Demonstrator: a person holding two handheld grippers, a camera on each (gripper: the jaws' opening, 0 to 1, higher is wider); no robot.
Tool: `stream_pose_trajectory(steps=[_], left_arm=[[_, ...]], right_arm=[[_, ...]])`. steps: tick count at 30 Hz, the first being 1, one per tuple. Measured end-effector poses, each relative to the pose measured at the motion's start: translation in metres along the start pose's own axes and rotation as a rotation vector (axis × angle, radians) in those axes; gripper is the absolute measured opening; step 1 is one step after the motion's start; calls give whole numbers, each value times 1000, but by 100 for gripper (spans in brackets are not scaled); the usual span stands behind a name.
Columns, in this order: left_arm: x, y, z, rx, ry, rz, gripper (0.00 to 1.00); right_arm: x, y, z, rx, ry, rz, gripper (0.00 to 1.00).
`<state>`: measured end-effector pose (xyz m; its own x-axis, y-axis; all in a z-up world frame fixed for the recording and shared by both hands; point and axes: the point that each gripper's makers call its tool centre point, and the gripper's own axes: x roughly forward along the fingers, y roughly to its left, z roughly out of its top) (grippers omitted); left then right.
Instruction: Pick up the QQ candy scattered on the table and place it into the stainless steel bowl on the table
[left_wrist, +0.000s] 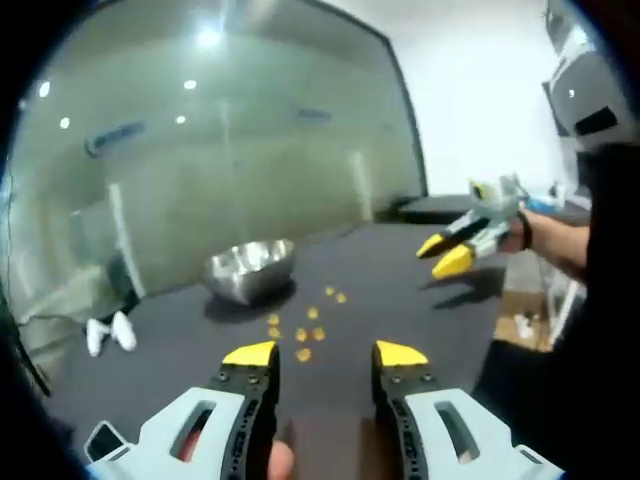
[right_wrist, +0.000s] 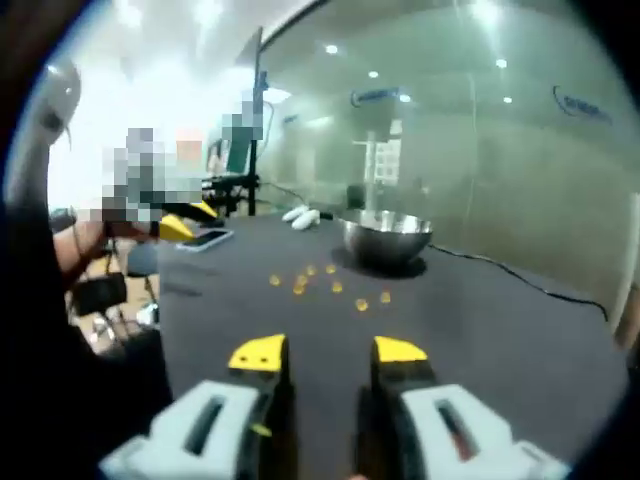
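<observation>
Several small orange QQ candies (left_wrist: 303, 335) lie scattered on the black table (left_wrist: 400, 285), just beyond my left gripper (left_wrist: 325, 353), which is open with nothing between its yellow tips. The stainless steel bowl (left_wrist: 250, 268) stands behind them to the left. My right gripper (left_wrist: 446, 253) hovers over the table at the right, its tips apart. In the right gripper view, the right gripper (right_wrist: 329, 351) is open and bare above the table (right_wrist: 480, 330). The candies (right_wrist: 300, 285) lie ahead of it, with the bowl (right_wrist: 385, 238) beyond. The left gripper (right_wrist: 180, 226) is far to the left.
A phone (right_wrist: 205, 240) lies on the table's far left part. A glass wall (left_wrist: 250, 150) runs behind the table. A white pair of objects (left_wrist: 110, 333) sits low beside the wall. A person's hand (left_wrist: 522, 232) holds the right gripper.
</observation>
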<state>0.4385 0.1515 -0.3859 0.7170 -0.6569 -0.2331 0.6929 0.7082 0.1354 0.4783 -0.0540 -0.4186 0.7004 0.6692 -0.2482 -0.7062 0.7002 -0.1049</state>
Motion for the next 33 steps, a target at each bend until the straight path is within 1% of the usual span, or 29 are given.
stream_pose_trajectory(steps=[2, 6, 8, 11, 14, 16, 18, 22, 24, 27, 30, 33], left_arm=[[0, -2, -2, 9, 10, -7, 39], [1, -4, -5, 14, 29, -17, 40], [0, -11, -5, -31, 26, -57, 40], [-2, -8, -3, -11, 13, -44, 40], [-2, -6, -1, -26, 0, -35, 40], [-3, -4, -3, -24, 5, -23, 40], [-4, -4, -3, -13, 4, -16, 40], [-9, -13, 4, 4, -29, -46, 41], [-10, -16, 4, 16, -28, -51, 41], [-10, -16, 2, 27, -16, -47, 41], [-11, -13, 0, 18, -10, -36, 41], [-13, -12, 2, -16, -31, -43, 41]], right_arm=[[1, 1, 1, 9, 0, 7, 33], [3, 4, -1, -5, 14, 15, 33], [4, 6, -2, -4, 22, 22, 33], [6, 9, 1, -5, 25, 35, 33], [8, 9, 4, -14, 17, 36, 33], [10, 11, 2, -12, 32, 44, 33], [11, 9, 0, -15, 39, 38, 33], [12, 5, 0, 4, 31, 22, 33], [13, 3, 1, 13, 25, 19, 33], [15, 3, 1, 13, 26, 19, 33], [18, 4, 0, 8, 33, 23, 33], [20, 5, 0, 4, 38, 23, 32]])
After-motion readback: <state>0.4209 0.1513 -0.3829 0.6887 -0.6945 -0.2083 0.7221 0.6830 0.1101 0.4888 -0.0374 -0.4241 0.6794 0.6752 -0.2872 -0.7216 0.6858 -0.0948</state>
